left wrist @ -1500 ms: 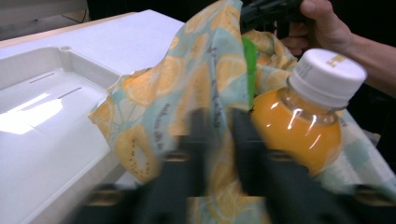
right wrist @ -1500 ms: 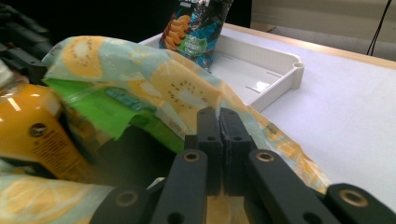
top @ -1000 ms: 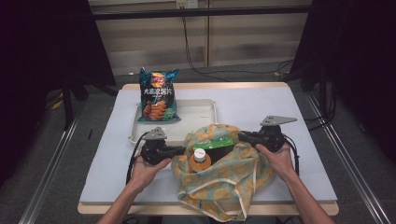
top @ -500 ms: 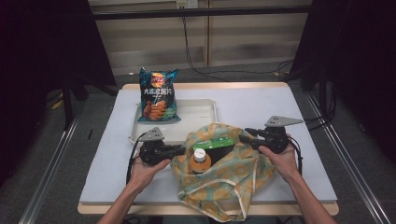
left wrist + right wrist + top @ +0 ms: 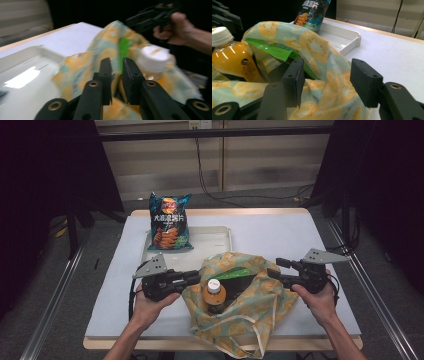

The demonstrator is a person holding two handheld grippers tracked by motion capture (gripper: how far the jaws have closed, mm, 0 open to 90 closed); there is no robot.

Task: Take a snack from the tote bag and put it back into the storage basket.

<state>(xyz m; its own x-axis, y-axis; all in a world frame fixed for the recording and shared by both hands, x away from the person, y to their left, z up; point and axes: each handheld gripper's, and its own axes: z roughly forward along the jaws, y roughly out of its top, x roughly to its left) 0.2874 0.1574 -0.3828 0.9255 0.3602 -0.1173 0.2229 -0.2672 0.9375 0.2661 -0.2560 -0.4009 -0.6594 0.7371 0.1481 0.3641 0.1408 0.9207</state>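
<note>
The soft, floppy cloth bag lies on the desk holding a heavy bottle. Left claw seemingly pinches its rim; right claw has just been opening, released.

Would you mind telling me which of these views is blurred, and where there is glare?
Left gripper view: motion blur smears the bag and bottle cap; a bright glare patch sits on the tray. Right gripper view: sharp, bottle crisp. High view: dark surroundings, evenly lit table.
</note>
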